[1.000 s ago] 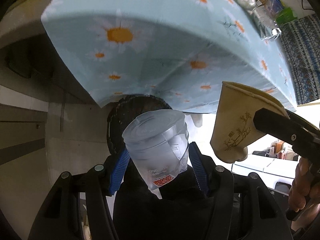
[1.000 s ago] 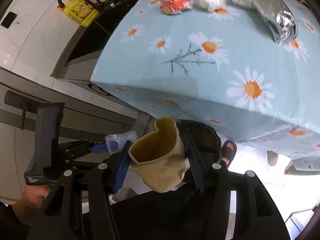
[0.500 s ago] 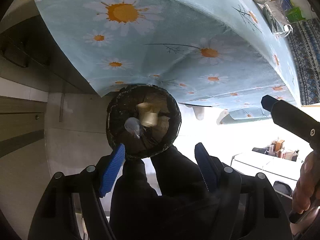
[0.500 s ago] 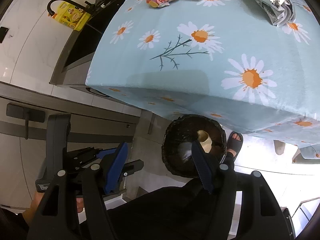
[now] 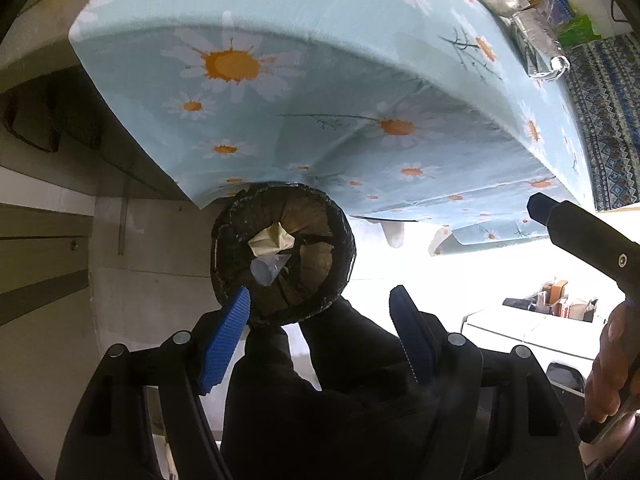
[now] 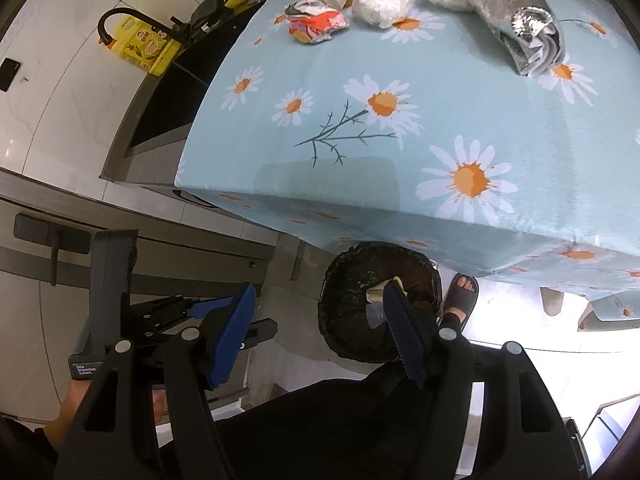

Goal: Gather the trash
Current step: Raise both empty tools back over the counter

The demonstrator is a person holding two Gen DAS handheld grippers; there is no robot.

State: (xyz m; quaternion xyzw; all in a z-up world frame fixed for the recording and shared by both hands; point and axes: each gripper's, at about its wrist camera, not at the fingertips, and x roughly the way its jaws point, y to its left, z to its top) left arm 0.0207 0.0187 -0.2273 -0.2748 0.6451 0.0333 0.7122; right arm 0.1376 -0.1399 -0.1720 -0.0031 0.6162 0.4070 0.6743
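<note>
A round bin with a black liner (image 5: pixel 240 224) (image 6: pixel 344 280) stands on the floor by the table's corner. Inside it lie a crumpled beige paper cup (image 5: pixel 272 238) (image 6: pixel 378 290) and a clear plastic cup (image 5: pixel 267 270) (image 6: pixel 374 314). My left gripper (image 5: pixel 320 296) hangs above the bin, open, with nothing between its blue pads. My right gripper (image 6: pixel 319 292) is also open and empty, just left of the bin. On the table lie a crumpled colourful wrapper (image 6: pixel 316 22), a white wad (image 6: pixel 382 2) and a silver foil bag (image 6: pixel 520 32).
The daisy-print tablecloth (image 5: pixel 360 60) (image 6: pixel 440 120) hangs over the bin's far side. A person's dark trouser legs fill the bottom of both views, with a sandalled foot (image 6: pixel 462 294) beside the bin. A dark counter with a yellow bottle (image 6: pixel 140 46) lies left.
Both grippers opened. The clear cup left my left gripper and the paper cup left my right one; both fell into the bin and now lie still there.
</note>
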